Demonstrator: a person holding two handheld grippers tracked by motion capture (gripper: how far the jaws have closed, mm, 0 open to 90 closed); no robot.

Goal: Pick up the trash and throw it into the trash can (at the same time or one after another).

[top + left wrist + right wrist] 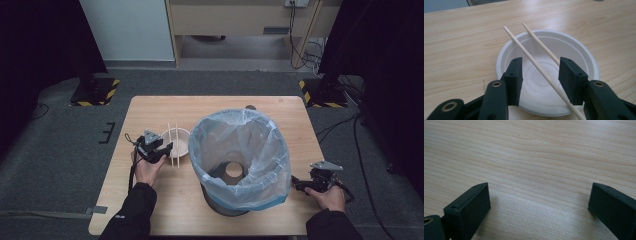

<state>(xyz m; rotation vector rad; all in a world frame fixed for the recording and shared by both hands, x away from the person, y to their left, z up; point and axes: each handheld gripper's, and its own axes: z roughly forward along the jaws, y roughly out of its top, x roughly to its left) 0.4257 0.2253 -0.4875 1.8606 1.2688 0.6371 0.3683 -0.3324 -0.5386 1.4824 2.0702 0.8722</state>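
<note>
Two wooden chopsticks (534,60) laid across one white bowl (579,55); one bin (240,165) lined with one clear plastic bag (280,150); one wooden table (150,110); two hand-held grippers, left gripper (540,75), right gripper (539,207)

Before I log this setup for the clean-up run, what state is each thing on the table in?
left gripper: open, jaws astride the chopsticks, over the bowl.
right gripper: open wide over bare table, holding nothing.
chopsticks: two, lying loose across the bowl's rim, side by side.
white disposable bowl: upright, empty but for the chopsticks.
bin: upright, lined with a clear bag, open at the top.
</note>
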